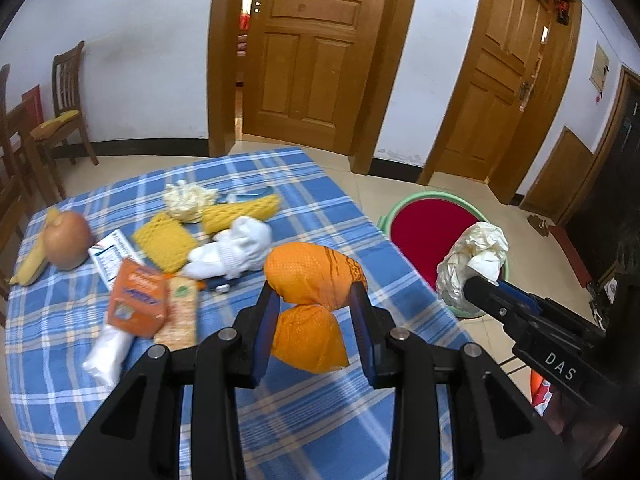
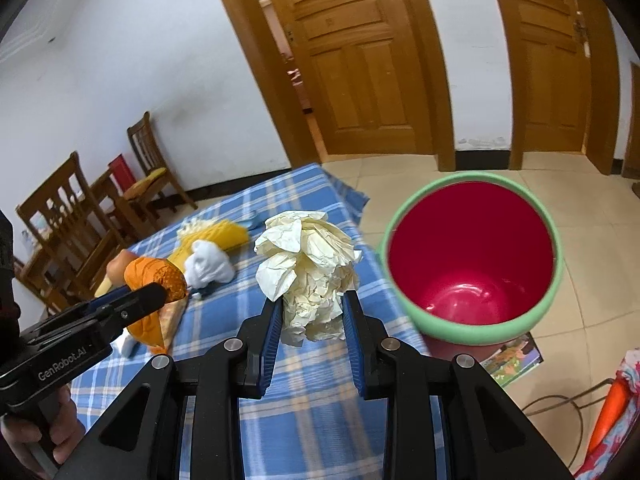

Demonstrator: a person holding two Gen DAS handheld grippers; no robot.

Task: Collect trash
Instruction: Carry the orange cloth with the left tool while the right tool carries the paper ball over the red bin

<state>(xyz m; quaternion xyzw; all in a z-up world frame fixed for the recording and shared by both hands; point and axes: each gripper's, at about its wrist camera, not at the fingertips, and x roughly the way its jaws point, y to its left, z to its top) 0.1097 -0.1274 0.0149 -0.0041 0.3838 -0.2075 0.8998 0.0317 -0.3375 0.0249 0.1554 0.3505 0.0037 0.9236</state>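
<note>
Left wrist view: the left gripper (image 1: 314, 300) has its fingers closed on an orange wrapper (image 1: 312, 280), held above the checked surface (image 1: 304, 420). An onion (image 1: 66, 240), a banana (image 1: 32, 256), white socks (image 1: 236, 252), yellow cloths (image 1: 166, 240) and an orange packet (image 1: 138, 300) lie on the surface beyond it. To the right, beside the surface edge, stands a green bin (image 1: 416, 200) with a red interior. The right gripper (image 1: 480, 284) holds a crumpled paper (image 1: 472, 260) in front of the bin.

Right wrist view: the right gripper (image 2: 310, 304) has its fingers clamped on the crumpled paper (image 2: 308, 264), held above the surface (image 2: 308, 400) near its edge. The bin (image 2: 472, 332) stands on the floor just right of the surface; its red interior shows only the bare bottom. The left gripper (image 2: 160, 292), at left, grips the orange wrapper (image 2: 152, 272).
</note>
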